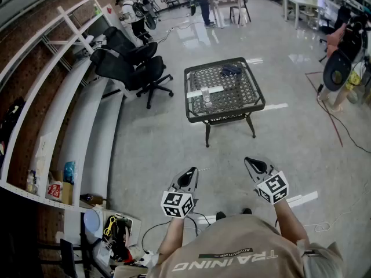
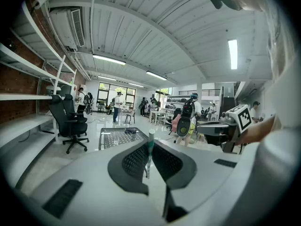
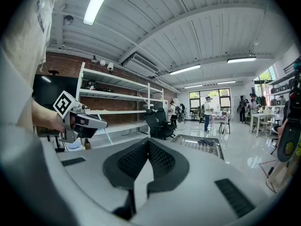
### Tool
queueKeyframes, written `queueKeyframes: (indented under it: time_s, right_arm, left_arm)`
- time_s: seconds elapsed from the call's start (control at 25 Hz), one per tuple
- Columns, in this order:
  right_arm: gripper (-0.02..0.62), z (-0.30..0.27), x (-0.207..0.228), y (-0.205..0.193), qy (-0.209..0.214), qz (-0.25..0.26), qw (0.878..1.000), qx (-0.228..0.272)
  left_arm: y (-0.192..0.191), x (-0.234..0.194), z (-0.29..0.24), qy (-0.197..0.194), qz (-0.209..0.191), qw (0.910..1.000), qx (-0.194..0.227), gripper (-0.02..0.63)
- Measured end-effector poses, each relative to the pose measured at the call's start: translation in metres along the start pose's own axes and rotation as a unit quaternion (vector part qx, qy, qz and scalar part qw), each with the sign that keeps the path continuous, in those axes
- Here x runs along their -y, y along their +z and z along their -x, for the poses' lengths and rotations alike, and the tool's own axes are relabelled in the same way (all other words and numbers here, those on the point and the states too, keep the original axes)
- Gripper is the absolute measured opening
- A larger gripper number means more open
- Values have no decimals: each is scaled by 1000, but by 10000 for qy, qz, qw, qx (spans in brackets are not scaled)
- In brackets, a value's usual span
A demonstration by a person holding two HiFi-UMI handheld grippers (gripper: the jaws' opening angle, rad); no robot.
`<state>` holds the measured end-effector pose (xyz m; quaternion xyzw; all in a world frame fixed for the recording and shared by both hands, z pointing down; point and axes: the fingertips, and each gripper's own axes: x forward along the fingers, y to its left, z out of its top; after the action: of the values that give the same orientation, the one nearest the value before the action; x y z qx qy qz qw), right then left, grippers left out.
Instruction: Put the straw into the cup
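Left gripper view: left gripper (image 2: 150,149) pinches straw (image 2: 150,138) upright; cup (image 1: 207,99) well ahead on table (image 1: 188,92); right gripper (image 3: 148,142) closed, empty.

The person's beige shirt (image 1: 249,245), seen upside down in the head view, carries the white word "TRAINING", and a small dark strip just above it in the picture reads "ADVENTURE". The cubes on the left tongs (image 1: 189,172) and the right tongs (image 1: 251,161) bear black-and-white square markers with no letters or numbers. Print on the packets (image 1: 55,190) on the shelf (image 1: 23,194) at left is too small to read.
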<state>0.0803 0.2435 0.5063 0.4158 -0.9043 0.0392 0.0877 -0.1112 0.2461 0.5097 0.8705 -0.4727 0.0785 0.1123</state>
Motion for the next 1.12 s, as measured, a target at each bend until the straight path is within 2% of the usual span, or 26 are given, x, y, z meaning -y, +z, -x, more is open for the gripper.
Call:
queueKeyframes:
  time_s: [0.28, 0.56, 0.88, 1.12]
  right_arm:
    - [17, 0, 5, -8, -15, 25, 10000, -58]
    - [17, -2, -3, 8, -98, 165, 9998, 39]
    - [17, -18, -20, -6, -142, 62, 9999, -76]
    - [17, -24, -19, -19, -348, 14, 9991, -250]
  left_arm:
    - [4, 2, -7, -29, -82, 10000, 35, 35]
    - [7, 1, -3, -120, -42, 9999, 20, 35]
    - [4, -23, 1, -109, -124, 9998, 55, 35]
    - [1, -35, -10, -273, -107, 9996, 5, 35]
